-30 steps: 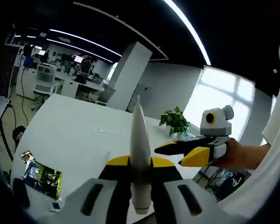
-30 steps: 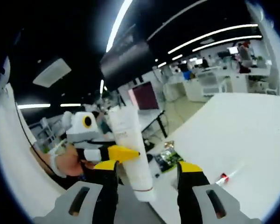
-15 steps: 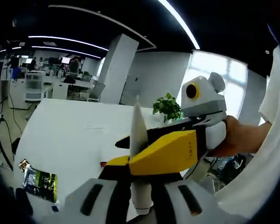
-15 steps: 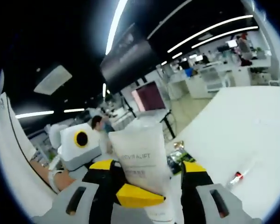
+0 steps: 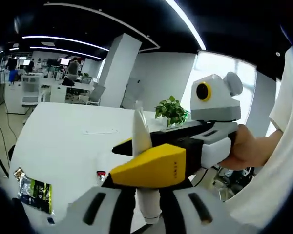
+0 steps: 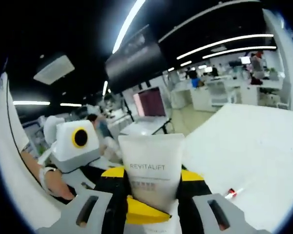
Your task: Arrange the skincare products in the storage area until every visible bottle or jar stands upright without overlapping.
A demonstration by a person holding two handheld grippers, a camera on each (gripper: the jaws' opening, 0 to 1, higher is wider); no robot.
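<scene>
You face an open office. Ceiling light strips (image 5: 185, 22) run toward 1 o'clock. A white column (image 5: 118, 70) stands at 11 o'clock, a bright window (image 5: 219, 87) at 2 o'clock, desks (image 5: 34, 90) at 9 o'clock.

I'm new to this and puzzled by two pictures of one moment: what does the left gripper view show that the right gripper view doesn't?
Left gripper view: a potted plant by the window, a green packet on the table, and the tube seen edge-on. Right gripper view: the tube's flat face reading REVITALIFT, and a dark red screen behind. Both: the white tube, the white table, and a small red-tipped item lying on it.
</scene>
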